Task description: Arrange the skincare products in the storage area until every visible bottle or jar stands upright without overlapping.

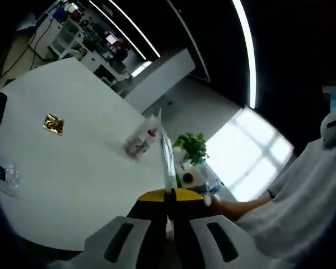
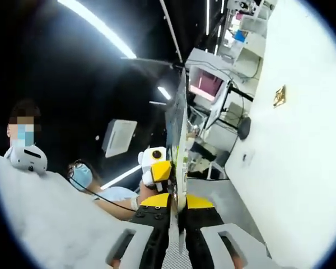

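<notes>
Both the left gripper (image 1: pixel 169 197) and right gripper (image 2: pixel 178 202) clamp a clear tray (image 1: pixel 167 151) edge, lifting it; bottles (image 1: pixel 140 141) at 11 o'clock.

White table (image 1: pixel 73 168), gold wrapper (image 1: pixel 54 124), green plant (image 1: pixel 191 147)

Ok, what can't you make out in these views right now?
1. Left gripper view: the bottles on the white table are blurred; their count and whether they stand upright can't be read.
2. Both views: the clear panel clamped in the left hand-held gripper and the right hand-held gripper is edge-on, so its shape is unclear.
3. Right gripper view: the gold item is too small to identify.
</notes>
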Action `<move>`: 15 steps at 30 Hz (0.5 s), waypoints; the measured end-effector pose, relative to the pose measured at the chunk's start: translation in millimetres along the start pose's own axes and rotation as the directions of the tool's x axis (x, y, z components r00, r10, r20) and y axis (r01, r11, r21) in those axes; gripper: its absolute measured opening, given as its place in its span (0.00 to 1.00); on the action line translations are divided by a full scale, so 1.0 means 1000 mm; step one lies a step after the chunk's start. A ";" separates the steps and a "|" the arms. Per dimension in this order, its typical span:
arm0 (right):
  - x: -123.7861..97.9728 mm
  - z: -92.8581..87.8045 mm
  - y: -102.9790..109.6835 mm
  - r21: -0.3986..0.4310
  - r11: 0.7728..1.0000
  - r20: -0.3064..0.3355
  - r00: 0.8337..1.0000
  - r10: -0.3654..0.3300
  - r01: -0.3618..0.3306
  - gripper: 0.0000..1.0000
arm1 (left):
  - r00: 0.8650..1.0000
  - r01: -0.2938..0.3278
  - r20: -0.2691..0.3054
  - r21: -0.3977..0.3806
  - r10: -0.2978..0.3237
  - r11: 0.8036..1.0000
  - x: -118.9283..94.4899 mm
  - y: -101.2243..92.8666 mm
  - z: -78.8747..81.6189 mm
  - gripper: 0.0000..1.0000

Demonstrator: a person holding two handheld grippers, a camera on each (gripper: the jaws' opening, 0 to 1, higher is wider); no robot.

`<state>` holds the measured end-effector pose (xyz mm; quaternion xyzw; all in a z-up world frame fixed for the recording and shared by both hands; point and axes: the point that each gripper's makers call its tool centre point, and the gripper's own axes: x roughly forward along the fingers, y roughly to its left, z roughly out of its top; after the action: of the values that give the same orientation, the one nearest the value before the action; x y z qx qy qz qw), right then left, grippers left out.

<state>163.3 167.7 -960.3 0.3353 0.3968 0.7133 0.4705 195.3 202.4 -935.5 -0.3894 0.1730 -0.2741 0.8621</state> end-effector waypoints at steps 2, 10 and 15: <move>-0.001 0.000 0.002 -0.006 1.000 -0.001 1.000 0.009 -0.009 0.00 | 1.000 0.003 0.003 -0.009 -0.003 1.000 0.000 -0.001 0.000 0.00; -0.001 0.004 -0.008 -0.011 1.000 0.026 1.000 0.000 0.000 0.00 | 0.997 -0.081 -0.003 0.084 0.081 0.993 0.003 0.013 -0.001 0.03; -0.014 0.021 -0.010 -0.012 0.999 0.066 0.997 -0.035 0.036 0.00 | 0.984 -0.149 -0.038 0.347 0.172 0.926 0.008 0.022 -0.011 0.18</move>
<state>189.4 162.4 -960.9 0.3485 0.3824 0.6960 0.4978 203.8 203.6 -960.1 -0.2085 0.1830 -0.2415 0.9299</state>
